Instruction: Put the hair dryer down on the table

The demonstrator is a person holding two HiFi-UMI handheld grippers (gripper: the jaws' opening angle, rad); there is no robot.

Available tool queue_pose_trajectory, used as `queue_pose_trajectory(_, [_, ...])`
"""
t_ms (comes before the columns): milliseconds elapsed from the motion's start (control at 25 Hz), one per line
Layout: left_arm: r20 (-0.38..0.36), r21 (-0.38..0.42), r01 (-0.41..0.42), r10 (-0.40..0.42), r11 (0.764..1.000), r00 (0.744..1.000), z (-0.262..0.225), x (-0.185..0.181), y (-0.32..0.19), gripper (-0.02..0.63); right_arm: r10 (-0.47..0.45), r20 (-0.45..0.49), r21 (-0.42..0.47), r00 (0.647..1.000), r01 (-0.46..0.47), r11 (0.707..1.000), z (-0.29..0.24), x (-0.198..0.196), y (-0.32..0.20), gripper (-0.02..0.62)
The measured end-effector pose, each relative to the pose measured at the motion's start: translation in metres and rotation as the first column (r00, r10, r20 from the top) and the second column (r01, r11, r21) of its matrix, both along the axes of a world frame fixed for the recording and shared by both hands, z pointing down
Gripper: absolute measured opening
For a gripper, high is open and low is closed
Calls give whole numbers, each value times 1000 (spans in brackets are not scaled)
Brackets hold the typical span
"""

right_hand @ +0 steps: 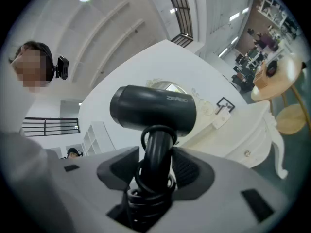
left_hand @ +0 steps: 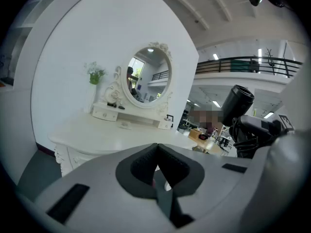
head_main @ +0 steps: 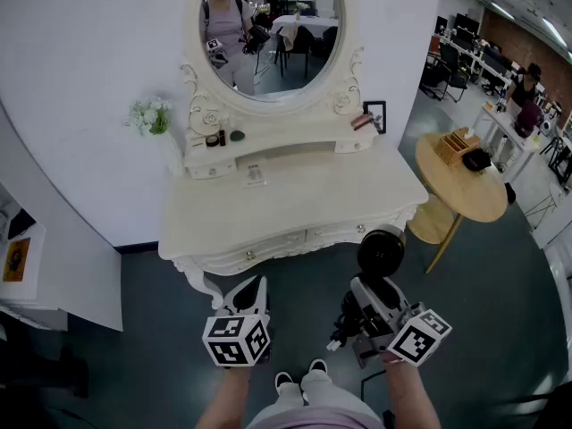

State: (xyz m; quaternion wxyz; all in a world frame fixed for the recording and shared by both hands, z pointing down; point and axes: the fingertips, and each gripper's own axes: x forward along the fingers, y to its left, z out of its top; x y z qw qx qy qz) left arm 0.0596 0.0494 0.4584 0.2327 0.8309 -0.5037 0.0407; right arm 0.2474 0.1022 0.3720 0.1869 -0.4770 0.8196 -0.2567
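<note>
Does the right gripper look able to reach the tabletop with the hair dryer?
Likely yes: the right gripper, clamped on the hair dryer, sits just in front of the table, whose near top is bare.

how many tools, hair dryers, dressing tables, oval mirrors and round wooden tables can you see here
tools: 2 (left tool, right tool)
hair dryer: 1
dressing table: 1
oval mirror: 1
round wooden table: 1
total: 6
</note>
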Motion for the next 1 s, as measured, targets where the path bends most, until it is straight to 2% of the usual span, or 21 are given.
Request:
queue_pose_trajectory(320, [19,22,11,-12,1000,1000,-9,-1,2,2,-17,-31,2,999,17,1000,5,-4,3,213])
queue_pose_trajectory(720, [41,17,4,-5,1000,999,-5,31,4,1,-46,-134,-46,990,40,998,21,15,-2,214])
queue_pose_trajectory(1000, [74,32,41,-43,999,996,-9,23,-4,2,-56,-151,-67,987,46,997,23,16,-29,213])
